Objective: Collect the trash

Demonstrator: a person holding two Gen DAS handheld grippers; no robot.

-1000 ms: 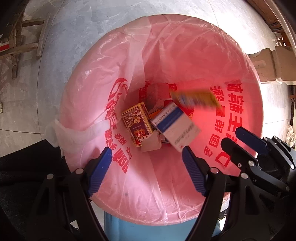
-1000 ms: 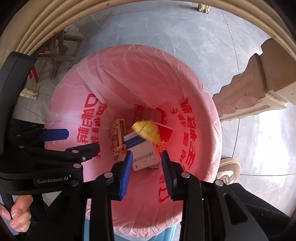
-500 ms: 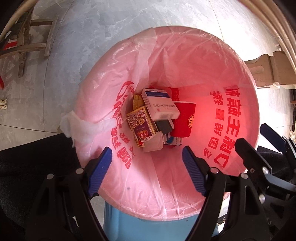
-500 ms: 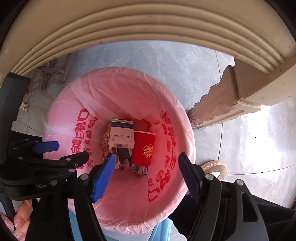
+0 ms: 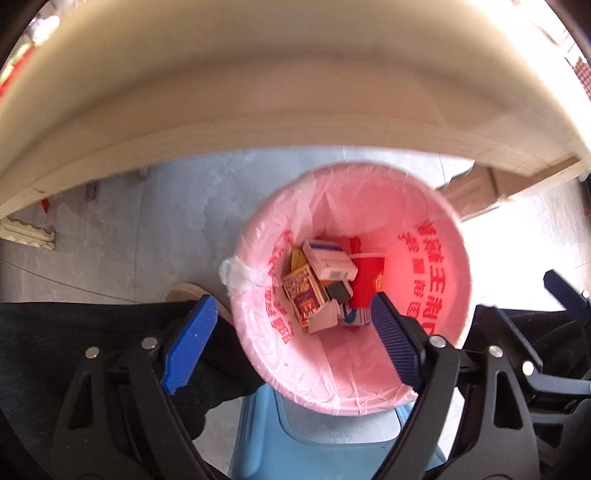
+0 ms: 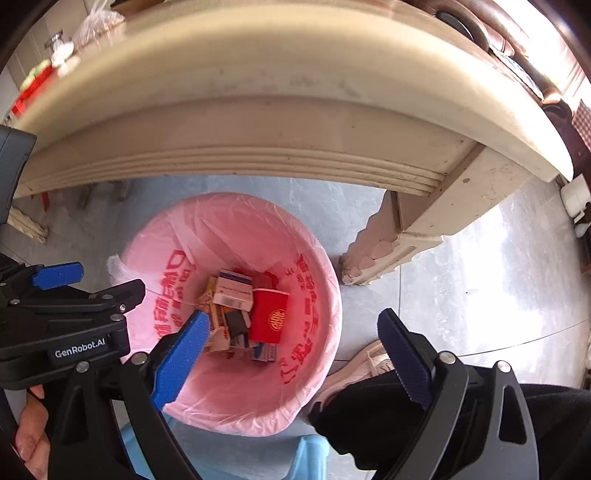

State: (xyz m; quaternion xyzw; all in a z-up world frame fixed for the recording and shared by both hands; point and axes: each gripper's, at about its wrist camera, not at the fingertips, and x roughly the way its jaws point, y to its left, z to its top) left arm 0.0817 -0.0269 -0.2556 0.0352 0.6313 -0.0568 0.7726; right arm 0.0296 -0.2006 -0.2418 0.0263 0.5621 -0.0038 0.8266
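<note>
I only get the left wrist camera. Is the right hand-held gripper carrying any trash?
Observer: No. The right hand-held gripper has nothing between its jaws, which are opening above the pink-lined bin.
Operator: Anything on the tabletop?
Observer: A clear plastic bag sits on the table, at the picture's upper left. The things around it are too small to tell.
Operator: What's on the bin's right side?
Observer: A pale shoe, on the floor close beside the bin.
</note>
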